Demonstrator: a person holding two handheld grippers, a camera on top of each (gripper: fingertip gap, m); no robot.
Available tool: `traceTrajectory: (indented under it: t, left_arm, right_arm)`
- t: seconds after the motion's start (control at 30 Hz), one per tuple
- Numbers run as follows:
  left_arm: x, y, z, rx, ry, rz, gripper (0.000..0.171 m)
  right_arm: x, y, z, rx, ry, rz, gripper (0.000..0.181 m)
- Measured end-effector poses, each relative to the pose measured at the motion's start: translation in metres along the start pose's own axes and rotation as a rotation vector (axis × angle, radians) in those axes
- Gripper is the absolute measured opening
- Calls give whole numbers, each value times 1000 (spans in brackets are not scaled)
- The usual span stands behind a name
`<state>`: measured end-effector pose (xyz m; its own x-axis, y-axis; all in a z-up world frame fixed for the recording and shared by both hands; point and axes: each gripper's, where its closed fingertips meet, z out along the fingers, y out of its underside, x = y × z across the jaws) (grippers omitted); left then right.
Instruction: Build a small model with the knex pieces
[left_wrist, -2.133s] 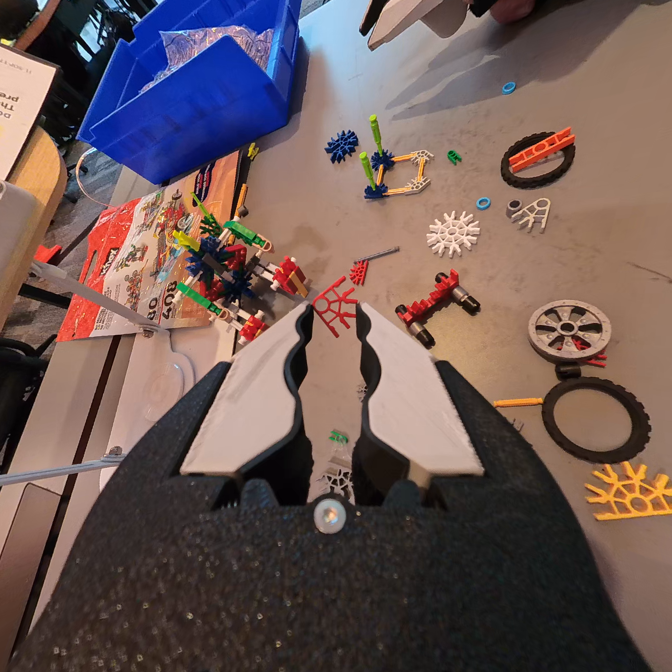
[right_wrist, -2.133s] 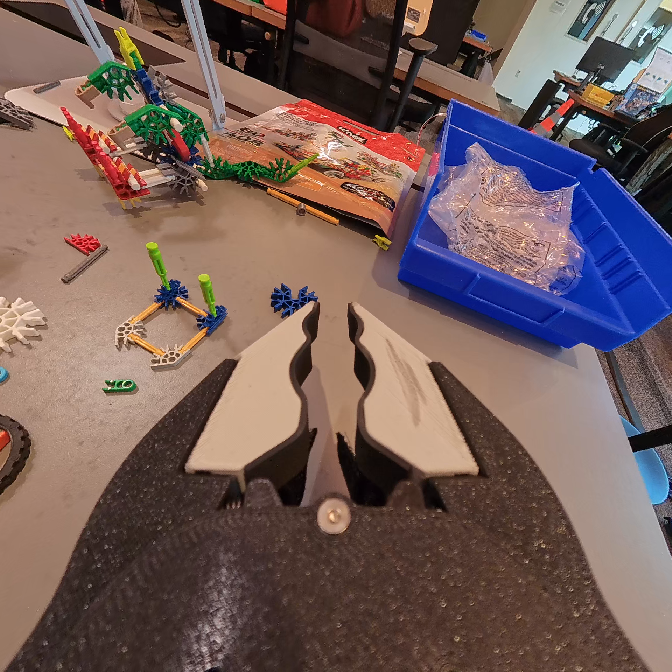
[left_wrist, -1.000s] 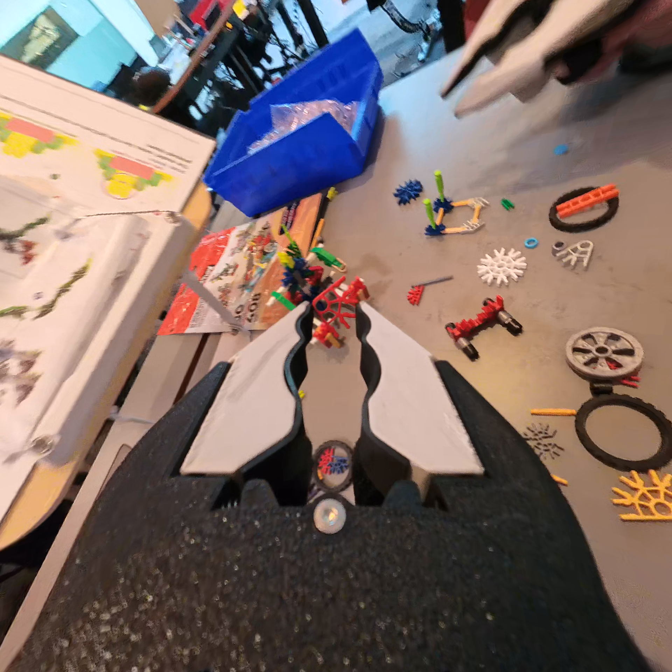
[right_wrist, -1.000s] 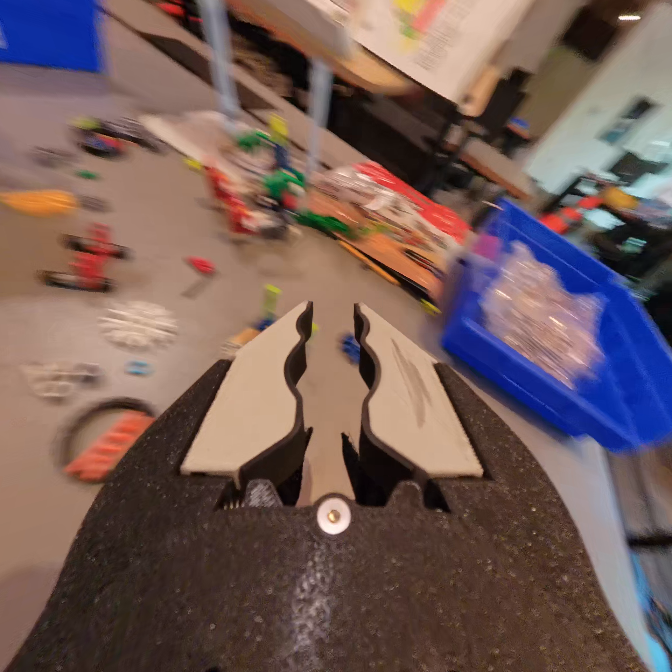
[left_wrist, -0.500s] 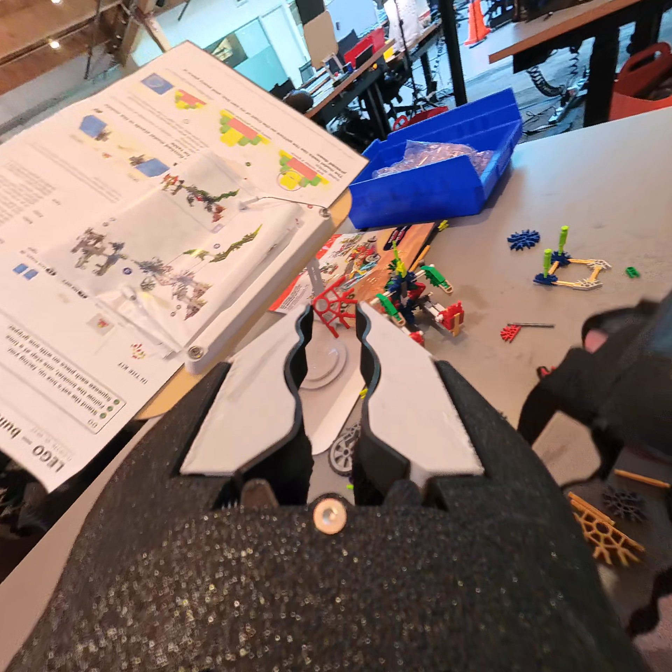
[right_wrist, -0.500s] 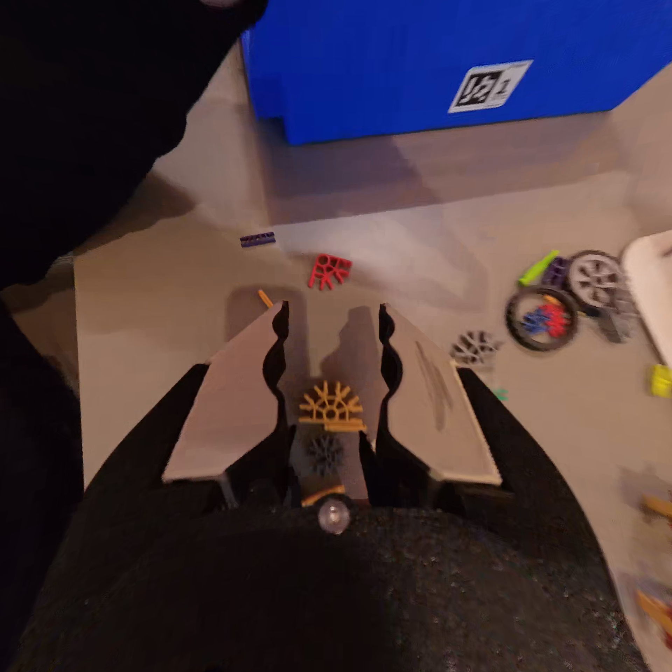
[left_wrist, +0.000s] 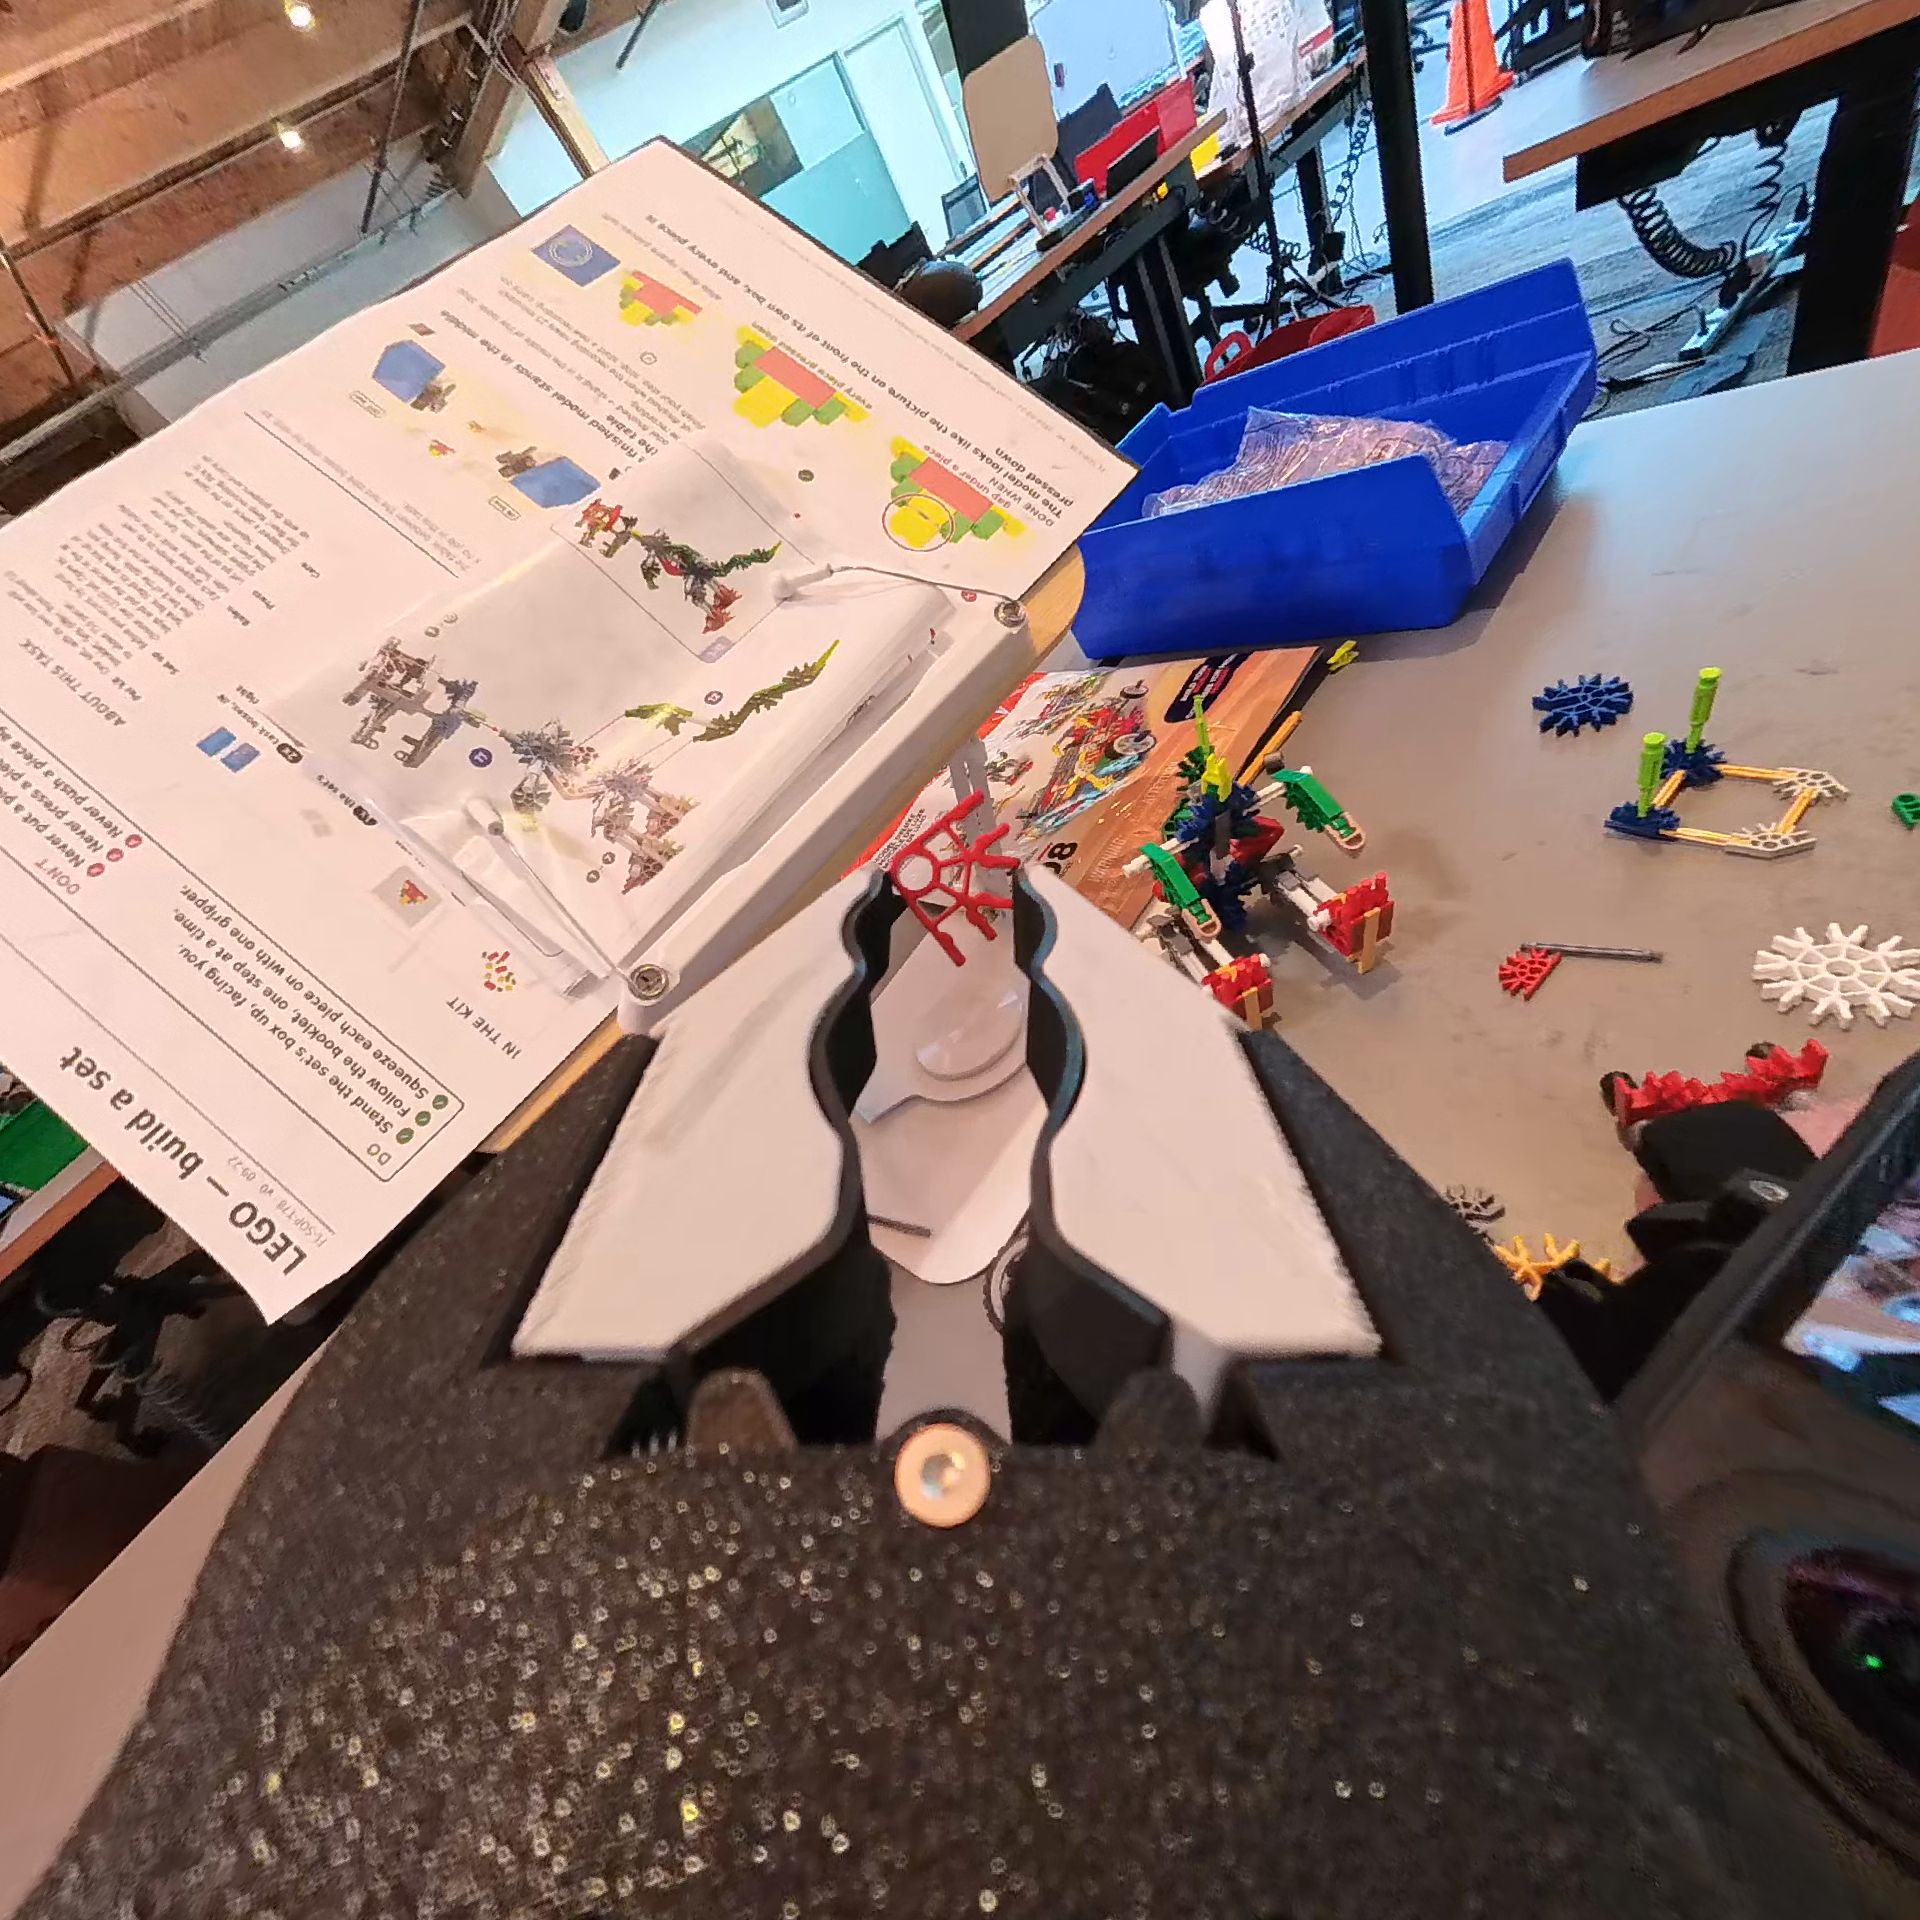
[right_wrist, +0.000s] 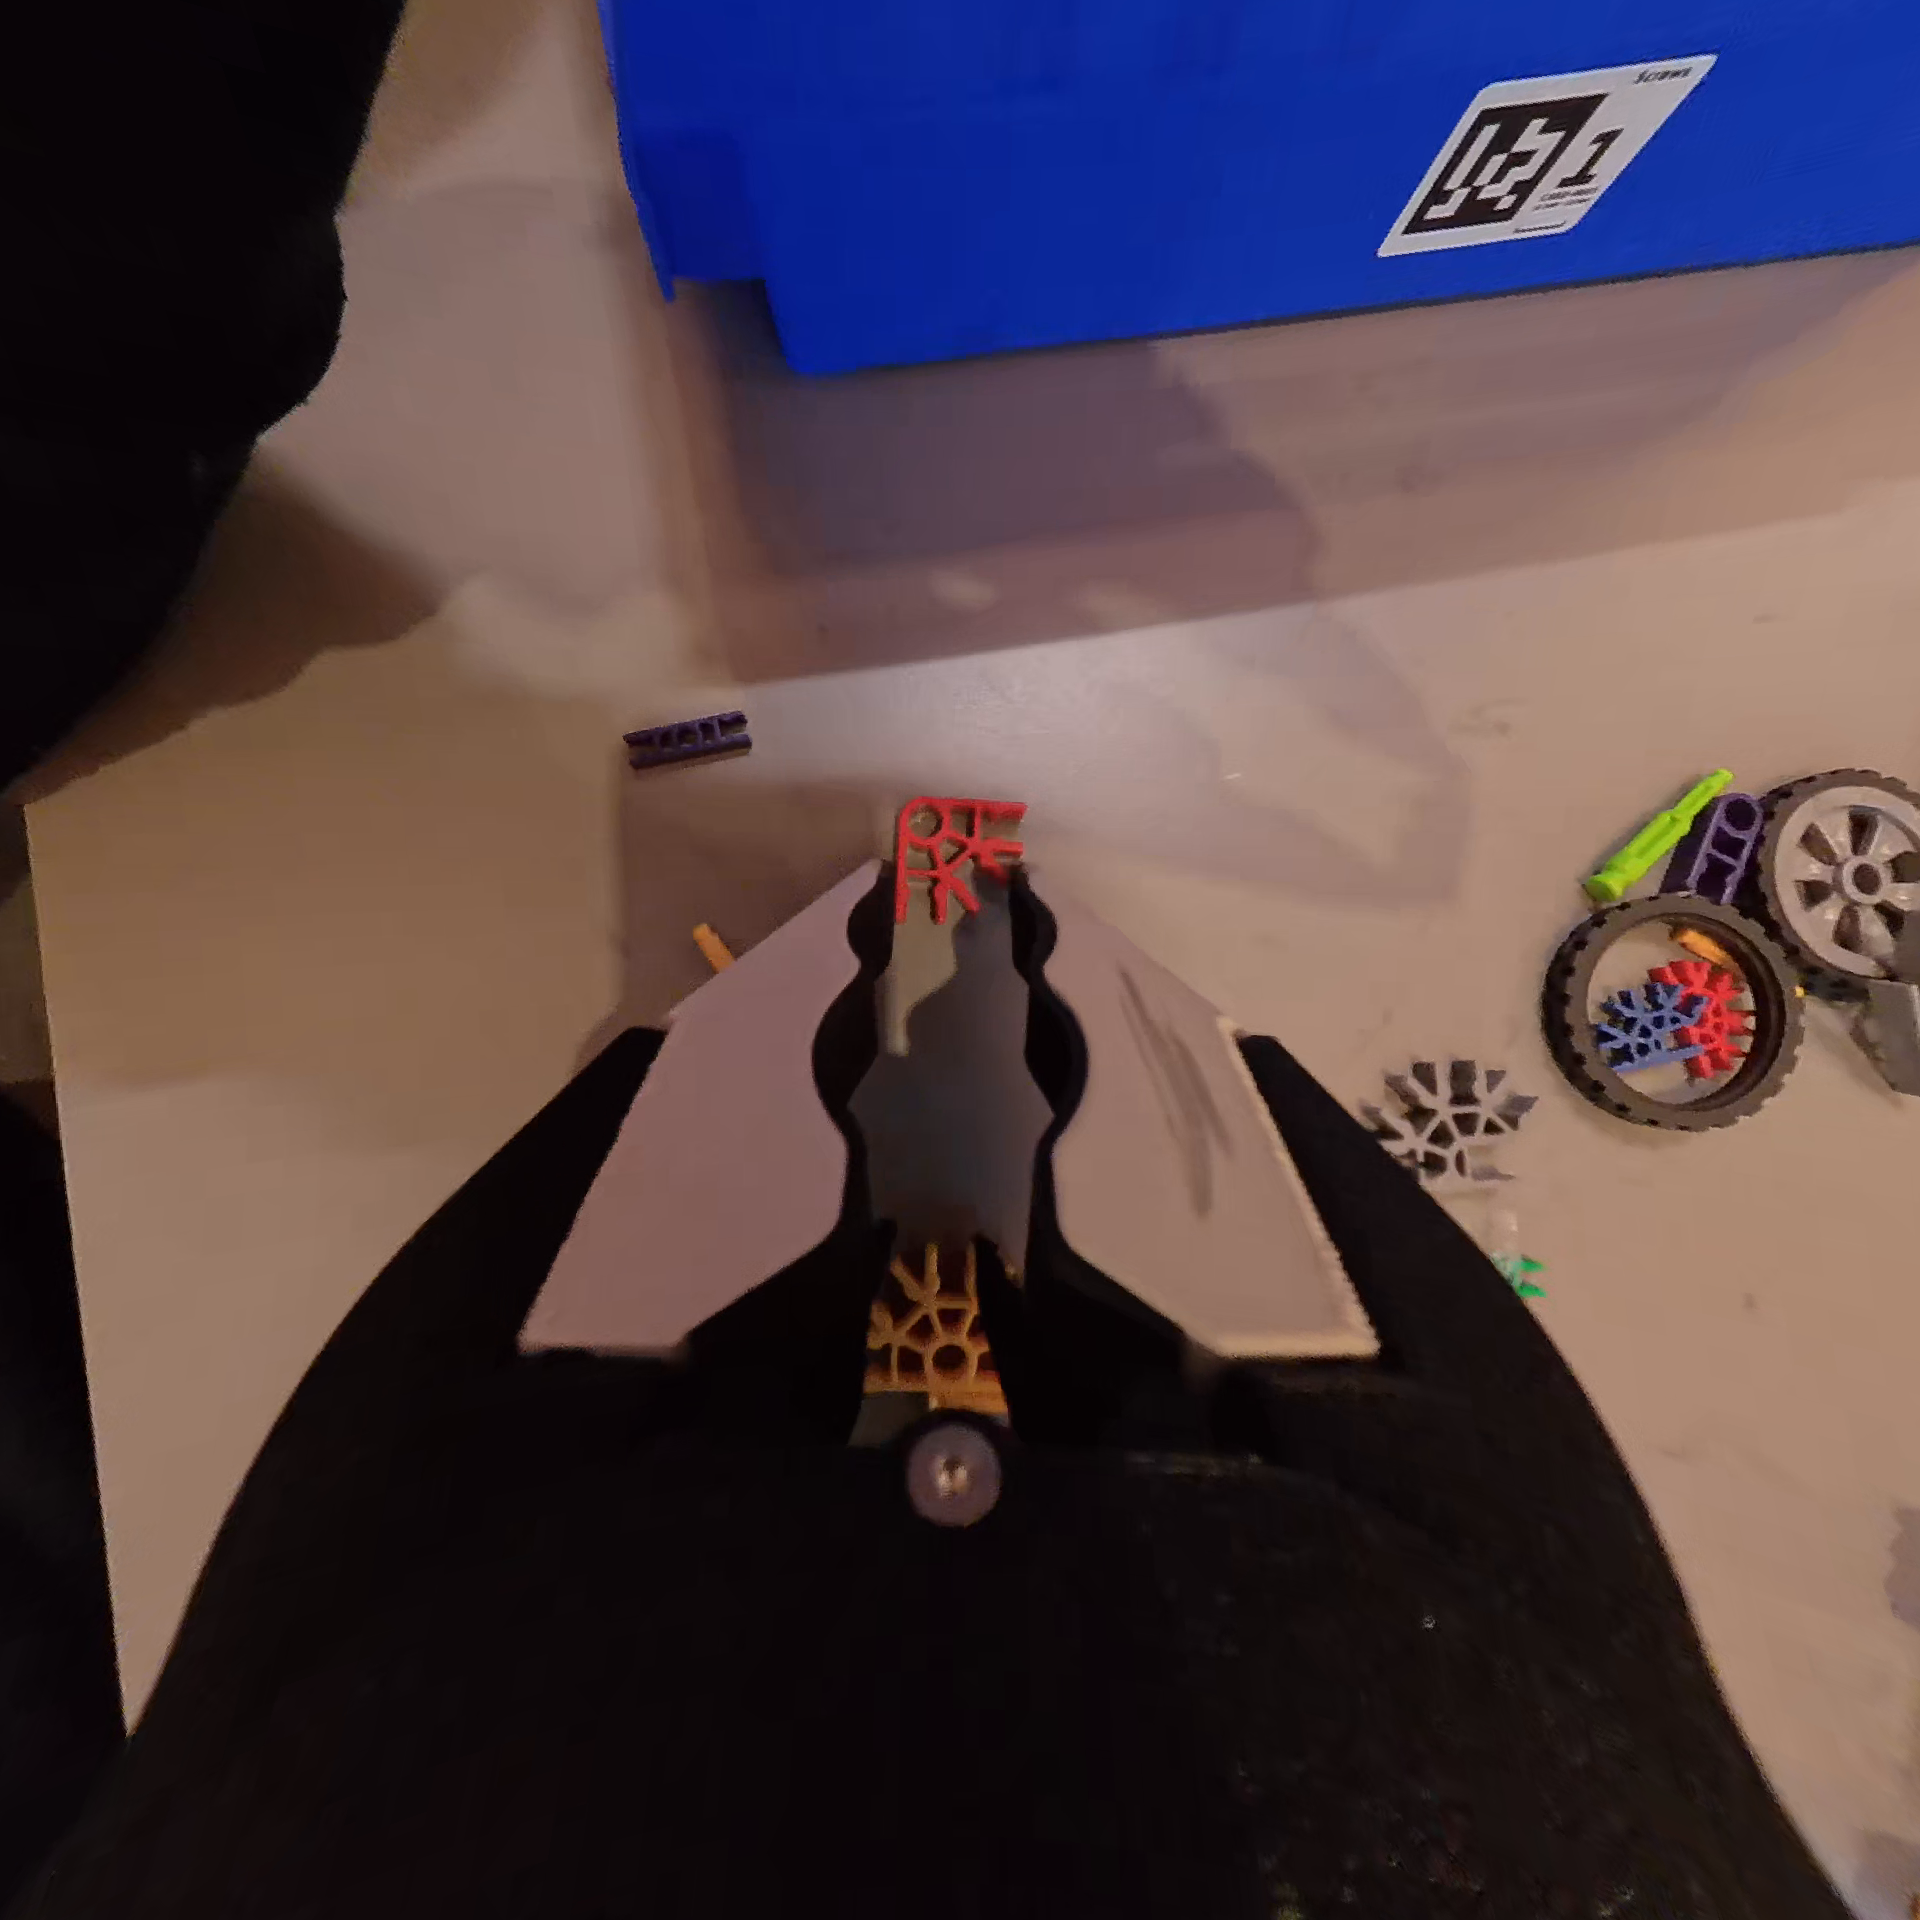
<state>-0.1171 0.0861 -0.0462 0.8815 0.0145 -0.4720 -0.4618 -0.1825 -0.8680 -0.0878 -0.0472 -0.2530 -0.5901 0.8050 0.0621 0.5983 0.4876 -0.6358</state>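
Note:
My left gripper is shut on a red fan-shaped connector and holds it in the air, in front of the white stand with the instruction sheet. My right gripper points down at the grey table. Its jaws stand close on either side of a small red square-cornered connector, which sticks out past the tips. A yellow connector lies under the gripper's base. The right gripper's black body also shows in the left wrist view, low on the right.
A blue bin stands just beyond the right gripper, a dark sleeve to its left. A tyre, grey wheel and grey connector lie to the right. A part-built model and another blue bin show beyond the left gripper. Left tips to right tips: about 25 cm.
My left gripper rose with the red fan connector and tilted up towards the stand. My right gripper swung round over the loose parts, opened wide, moved forward and closed on the small red connector.

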Motion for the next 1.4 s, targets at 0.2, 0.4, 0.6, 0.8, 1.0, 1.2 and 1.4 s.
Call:
traceTrajectory:
  t: [0.2, 0.4, 0.6, 0.8, 1.0, 1.2, 1.4]
  left_arm:
    - [1, 3, 3, -8, 4, 0, 20]
    - [4, 4, 6, -12, 14, -7, 20]
    - [13, 7, 12, -26, 39, 1, 20]
    - [44, 4, 24, -23, 134, 13, 20]
    - [100, -3, 40, -14, 304, 25, 20]
    - [166, -2, 55, -49, 462, 81, 20]
    - [218, 5, 64, -98, 577, 140, 21]
  right_arm:
    - [-3, 2, -2, 10, -11, -8, 21]
    - [-6, 10, -14, 15, -16, -12, 21]
    - [1, 22, -55, 94, 42, 45, 21]
    - [27, 66, -126, 163, 183, 166, 21]
    - [54, 141, -197, 180, 351, 340, 21]
    - [64, 211, -235, 149, 462, 479, 21]
    - [59, 245, -246, 128, 494, 531, 21]
